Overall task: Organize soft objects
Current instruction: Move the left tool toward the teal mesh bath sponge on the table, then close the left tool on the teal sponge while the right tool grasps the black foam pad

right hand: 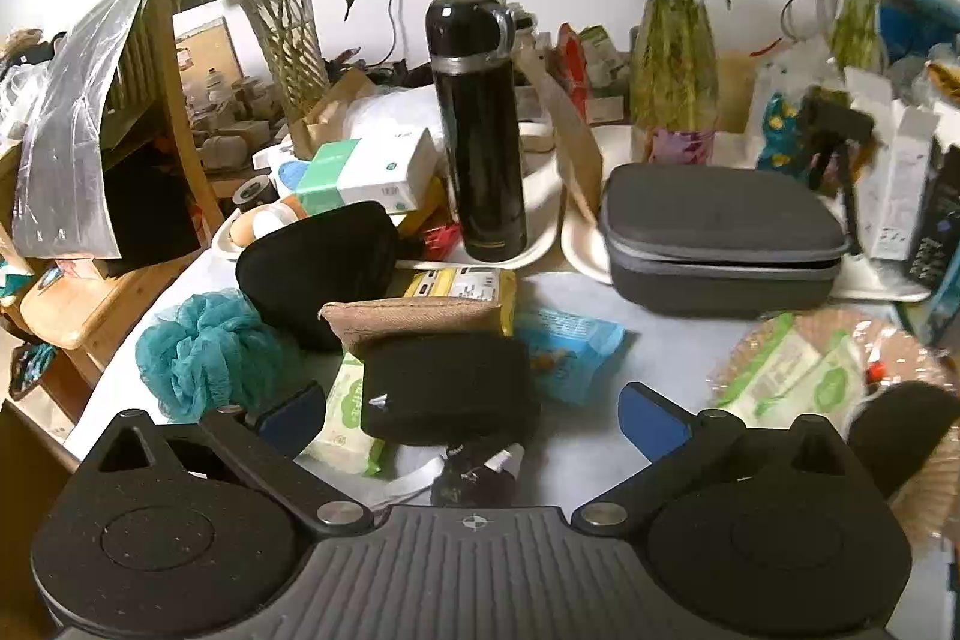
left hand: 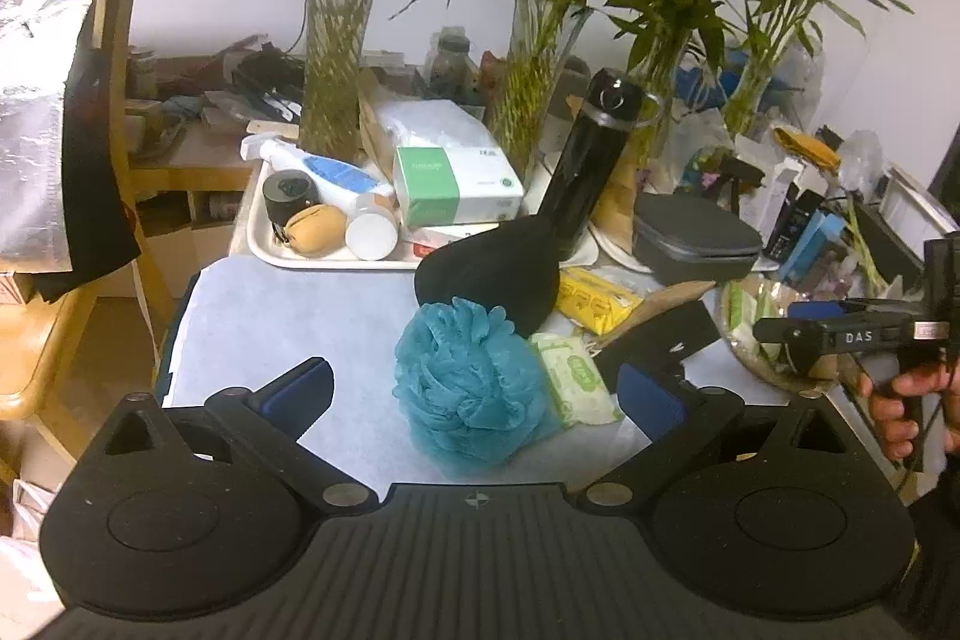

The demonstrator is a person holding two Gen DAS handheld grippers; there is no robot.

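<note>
The left gripper (left hand: 474, 394) is wide open, with nothing held. The blue puff (left hand: 471, 388) sits between its two fingers on the pale cloth (left hand: 270, 316), near the front edge. Just to the right of the puff, a green wipes pack (left hand: 576, 385) is touching it, and a black pouch (left hand: 492, 280) lies just behind it.

The right gripper (right hand: 474, 415) is open too – nothing is held. A black cloth roll (right hand: 447, 388) lies between its fingers, with a brown pad (right hand: 414, 319) just behind it. A flat basket (right hand: 900, 364) with more wipes is seen at the far right.

The puff looks like the next thing to be picked up. It should be pinched in the middle, where it is thick, so it is not dropped. The fingers should be kept to the left of the wipes pack – or that may be grabbed as well. A soft squeeze is enough, since the puff is light and squashy
</note>
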